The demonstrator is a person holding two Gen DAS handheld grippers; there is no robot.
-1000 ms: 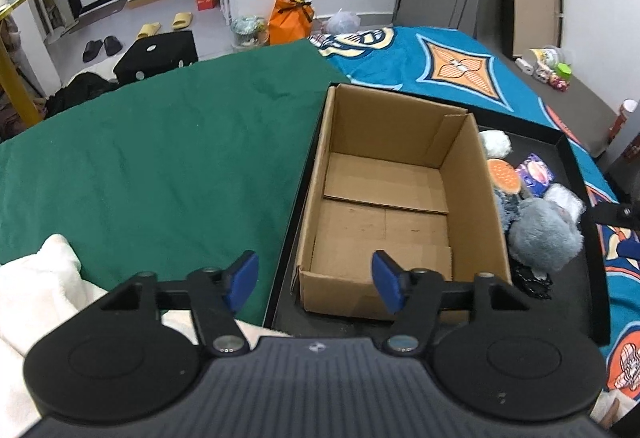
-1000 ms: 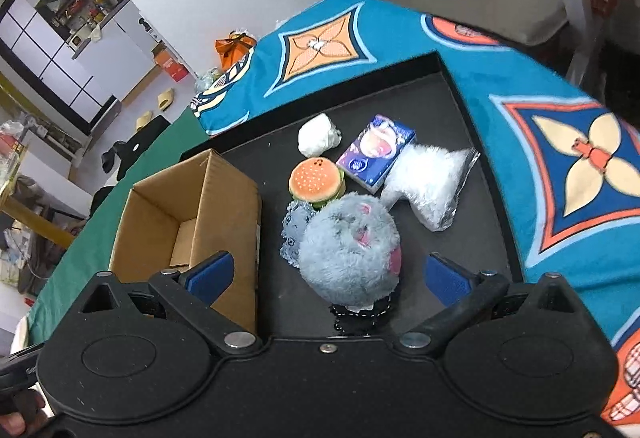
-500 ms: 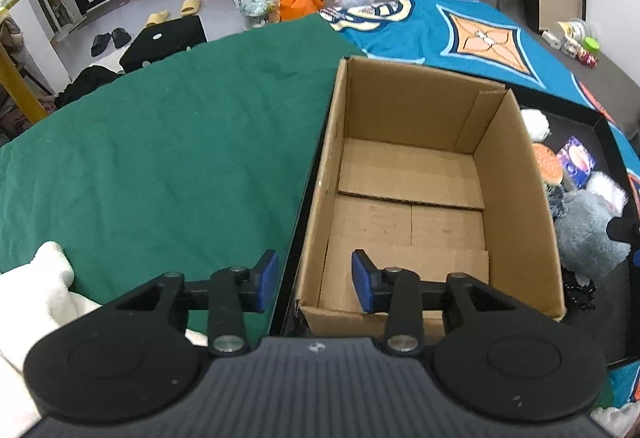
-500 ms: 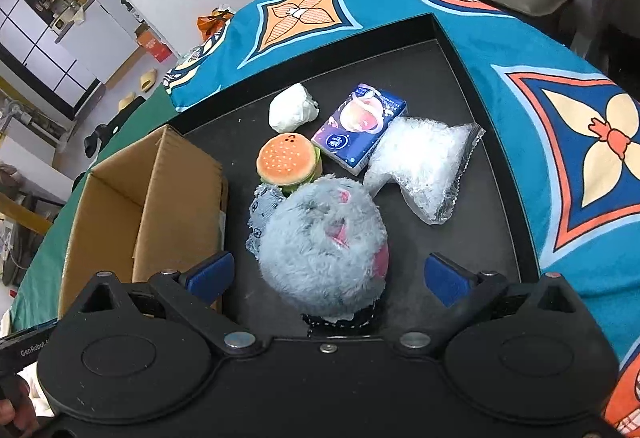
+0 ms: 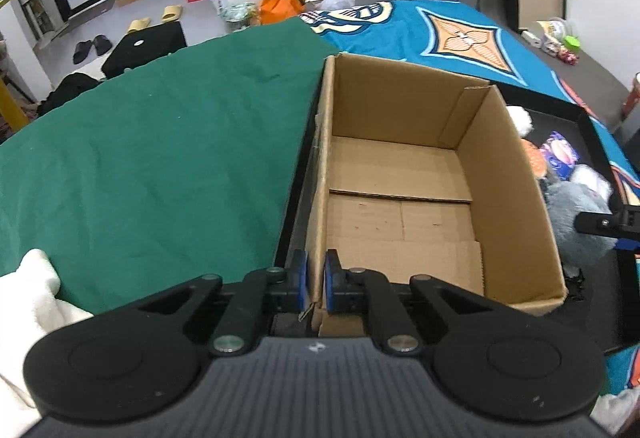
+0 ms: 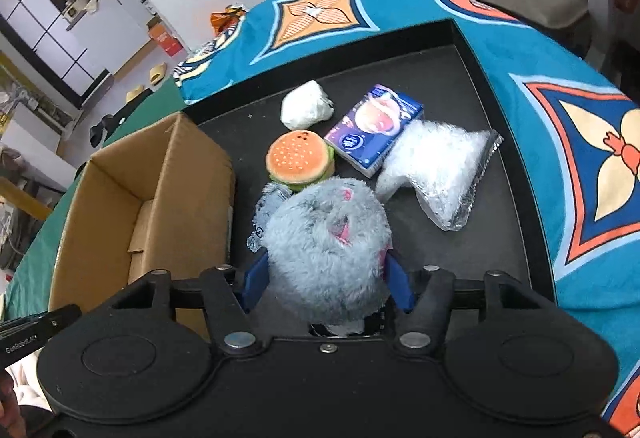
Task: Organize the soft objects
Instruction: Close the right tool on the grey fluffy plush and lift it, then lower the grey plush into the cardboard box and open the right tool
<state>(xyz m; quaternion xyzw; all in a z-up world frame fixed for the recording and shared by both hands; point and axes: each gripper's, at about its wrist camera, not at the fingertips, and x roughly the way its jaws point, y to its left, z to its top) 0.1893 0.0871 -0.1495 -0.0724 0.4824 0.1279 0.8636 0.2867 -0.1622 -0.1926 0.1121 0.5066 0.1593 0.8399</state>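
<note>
An open cardboard box (image 5: 400, 174) stands empty in a black tray (image 6: 472, 50). My left gripper (image 5: 315, 284) is shut on the box's near left wall corner. My right gripper (image 6: 326, 284) is shut on a grey fluffy plush (image 6: 328, 238) beside the box; the plush also shows in the left wrist view (image 5: 576, 222). Behind it in the tray lie a burger plush (image 6: 300, 160), a blue tissue pack (image 6: 374, 134), a white crumpled ball (image 6: 306, 110) and a clear bag of white stuffing (image 6: 440, 166).
A green cloth (image 5: 160, 142) covers the table left of the tray and a blue patterned cloth (image 6: 560, 126) lies right of it. A white towel (image 5: 28, 286) lies at the near left. Lacy fabric (image 6: 266, 206) peeks from under the plush.
My left gripper moved forward and closed on the box wall. My right gripper closed in on the grey plush, which was between wide-open fingers before.
</note>
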